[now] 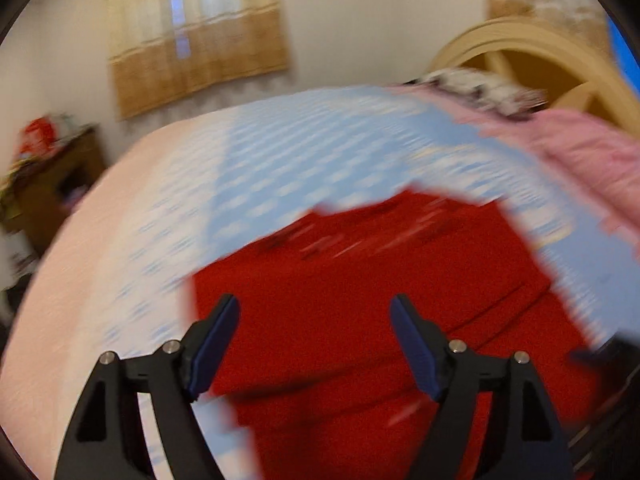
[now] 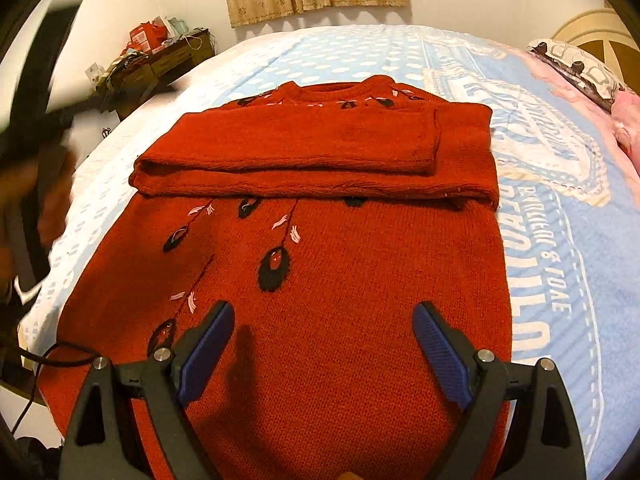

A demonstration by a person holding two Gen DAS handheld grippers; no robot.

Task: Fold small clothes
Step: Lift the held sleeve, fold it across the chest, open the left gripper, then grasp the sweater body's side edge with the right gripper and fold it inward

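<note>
On the bed (image 2: 360,52), we keep the red sweater (image 2: 320,260) laid flat, sleeves folded across its chest so the hem can come up next. Both our left tongs (image 1: 314,344) and right tongs (image 2: 324,354) hover above the sweater, spread wide, pinching nothing.

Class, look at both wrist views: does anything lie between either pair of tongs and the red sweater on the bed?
Nothing visible does. The right tongs hang open just over the sweater, and the left tongs, also open, face it in a blurred view.
</note>
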